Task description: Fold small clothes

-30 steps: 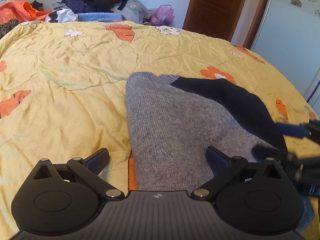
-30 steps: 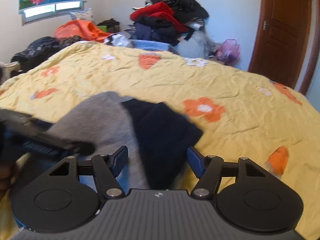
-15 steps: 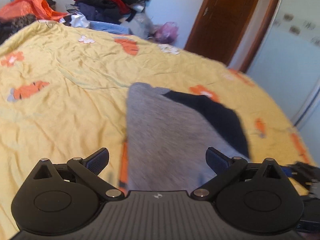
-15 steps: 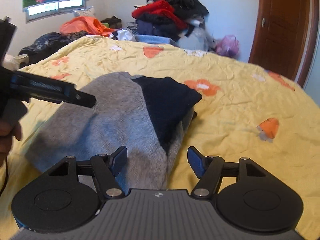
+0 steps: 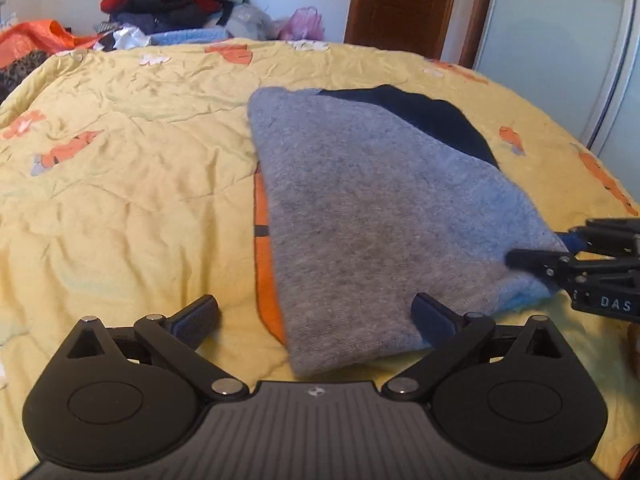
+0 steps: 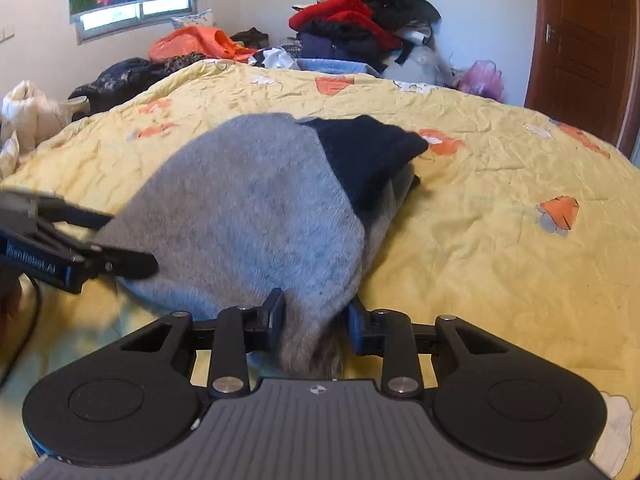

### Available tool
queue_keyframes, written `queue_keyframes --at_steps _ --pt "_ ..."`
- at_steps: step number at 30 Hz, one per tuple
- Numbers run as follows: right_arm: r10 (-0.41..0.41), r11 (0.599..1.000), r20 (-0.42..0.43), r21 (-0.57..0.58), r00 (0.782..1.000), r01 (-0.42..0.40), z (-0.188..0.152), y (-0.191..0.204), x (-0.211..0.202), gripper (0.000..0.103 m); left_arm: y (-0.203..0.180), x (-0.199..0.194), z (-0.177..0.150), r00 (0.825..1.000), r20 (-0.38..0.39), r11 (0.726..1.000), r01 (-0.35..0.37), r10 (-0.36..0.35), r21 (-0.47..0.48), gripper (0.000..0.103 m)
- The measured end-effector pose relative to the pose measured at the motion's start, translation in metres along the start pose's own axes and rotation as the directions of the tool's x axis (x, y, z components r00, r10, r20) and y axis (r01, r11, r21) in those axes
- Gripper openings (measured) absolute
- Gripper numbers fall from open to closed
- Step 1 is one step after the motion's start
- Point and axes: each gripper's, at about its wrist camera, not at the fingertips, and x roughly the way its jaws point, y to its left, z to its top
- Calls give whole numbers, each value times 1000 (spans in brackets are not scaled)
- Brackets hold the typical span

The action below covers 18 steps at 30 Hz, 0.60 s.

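- We've got the grey-and-navy sweater (image 5: 360, 216) lying folded on the bed's yellow flowered quilt (image 5: 120, 184), which is our landmark for everything here.
- Our right hand-held gripper (image 6: 316, 318) has just been closing, and a bunched grey corner of the sweater sits between its pads, so it's grasping the sweater at the near edge.
- In the left wrist view the same gripper comes in from the right edge at the sweater's corner, and white lettering "DAS" (image 5: 616, 303) reads on its side.
- Our left hand-held gripper (image 5: 316, 316) is released: jaws spread wide, one finger over bare quilt, the other at the sweater's near edge, nothing pinched.
- From the right wrist view the left gripper's side label reads something like "GenRobot.AI" (image 6: 30, 262), a bit blurry.
- The navy part (image 6: 372, 152) is at the sweater's far side.
- Past the quilt's far edge there's a pile of clothes (image 6: 360, 20), red and black on top, and a brown door (image 5: 400, 4) beyond the quilt's far right corner.
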Motion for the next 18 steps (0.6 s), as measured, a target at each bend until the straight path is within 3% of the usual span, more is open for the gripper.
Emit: queue_keyframes --at_steps 1,2,3,4,6,7,8,10,11,13,14,15,16,17,18 --pt "-4 1000 7 5 1000 4 1 0 -5 36 0 -9 3 999 27 1000 -26 26 9 103" --pt "-13 1000 37 13 999 13 2 -1 -13 53 0 -21 7 997 75 999 -32 30 20 103" --pt "-19 999 79 29 997 17 4 -5 -22 64 1 -32 12 992 125 1000 4 -6 20 103" --pt "1 999 123 45 992 -7 7 -11 -29 84 1 -40 17 984 160 997 71 -72 9 103" --pt "70 994 168 76 983 -84 19 -25 -33 84 -2 -45 25 955 216 978 207 -201 -4 103" --pt "97 988 159 101 982 -114 28 -33 -26 81 -8 -41 28 943 223 968 251 -247 11 103" --pt "109 983 153 130 982 -129 38 -41 -15 71 -15 -32 31 941 201 962 271 -273 37 103" --pt "179 953 152 219 972 -210 56 -58 9 52 -29 -11 30 955 156 967 240 -252 91 103" --pt "235 918 139 292 962 -267 62 -68 25 51 -33 -2 27 961 130 966 233 -246 110 103" --pt "387 817 129 410 913 -405 69 -82 53 51 -38 17 18 978 55 968 190 -201 162 103" --pt "412 795 128 434 902 -424 69 -83 62 51 -40 22 12 981 33 963 179 -189 204 103" --pt "421 798 91 437 902 -416 70 -82 71 51 -43 25 5 986 35 955 150 -164 255 103" --pt "394 818 49 436 918 -375 69 -85 81 38 -43 25 2 986 41 952 142 -159 272 103" --pt "334 847 28 430 942 -313 67 -89 87 4 -39 25 2 985 30 955 156 -169 251 103" --pt "317 849 42 432 948 -303 64 -96 89 6 -39 26 5 985 13 954 161 -170 253 103"
